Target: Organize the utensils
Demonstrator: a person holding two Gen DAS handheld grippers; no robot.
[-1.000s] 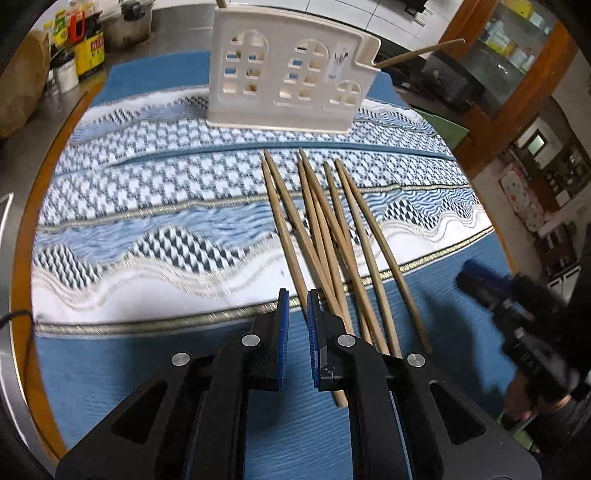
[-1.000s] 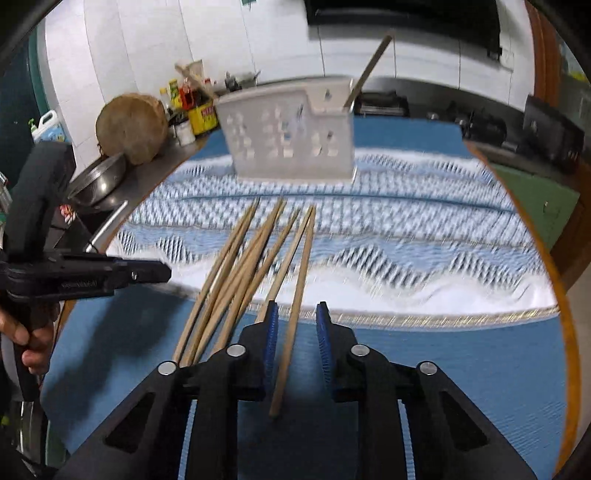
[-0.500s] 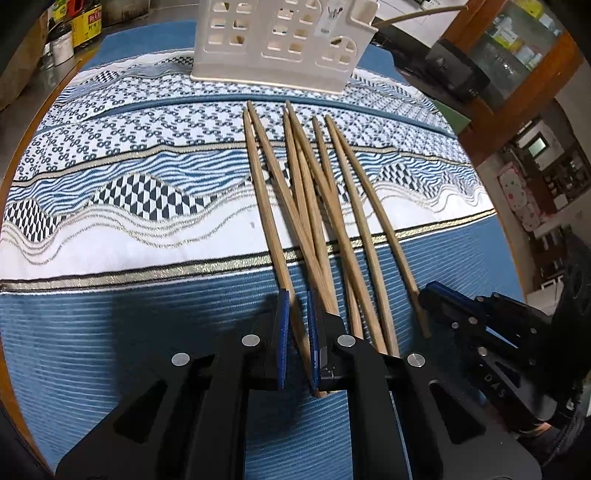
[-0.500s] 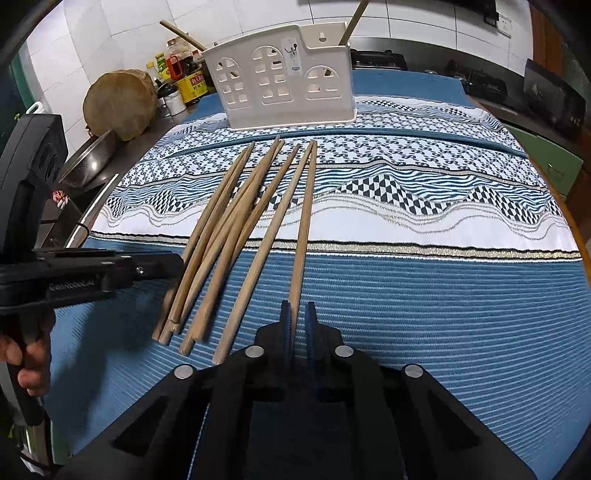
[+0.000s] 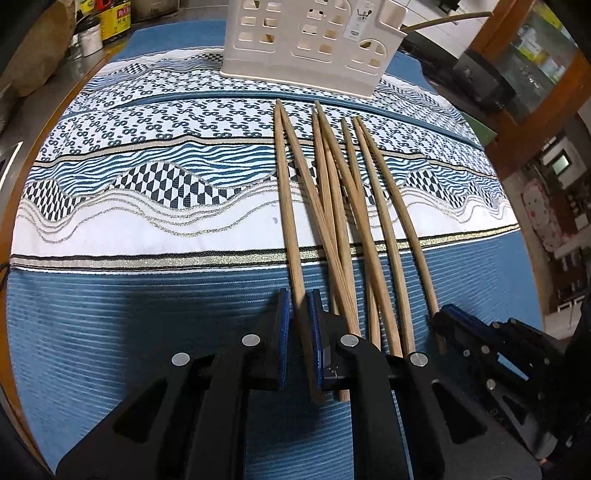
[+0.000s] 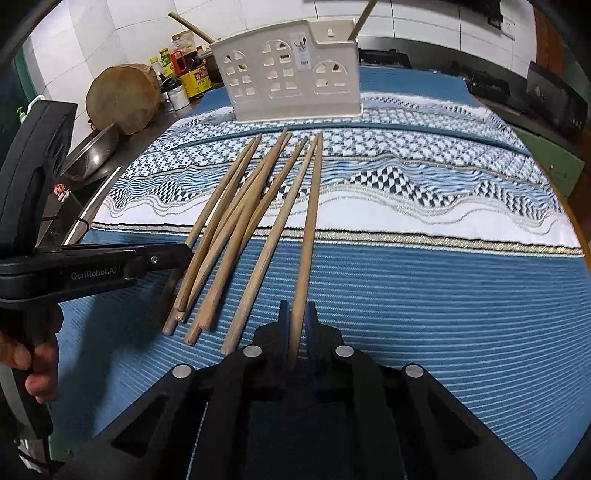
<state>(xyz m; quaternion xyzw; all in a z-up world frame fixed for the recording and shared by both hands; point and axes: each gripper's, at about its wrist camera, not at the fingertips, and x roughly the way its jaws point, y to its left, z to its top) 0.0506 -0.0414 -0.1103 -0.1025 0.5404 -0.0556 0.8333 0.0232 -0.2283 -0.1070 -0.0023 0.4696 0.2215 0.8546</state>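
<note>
Right wrist view: right gripper (image 6: 298,325) clenched on rightmost chopstick (image 6: 308,236). Left gripper (image 5: 297,321) straddles leftmost chopstick (image 5: 286,192), not yet closed. Both lie on the cloth before the white holder (image 6: 291,74). Advice: lift level, avoiding neighbouring sticks.

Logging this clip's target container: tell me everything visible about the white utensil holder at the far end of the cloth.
The utensil holder is a cream-white, plastic-looking box shaped like a house front, with arched and square window cutouts and a small label. It stands upright on the patterned cloth, beyond the loose chopsticks' tips and apart from them. A wooden stick leans out of its end. Neither gripper touches it.
</note>
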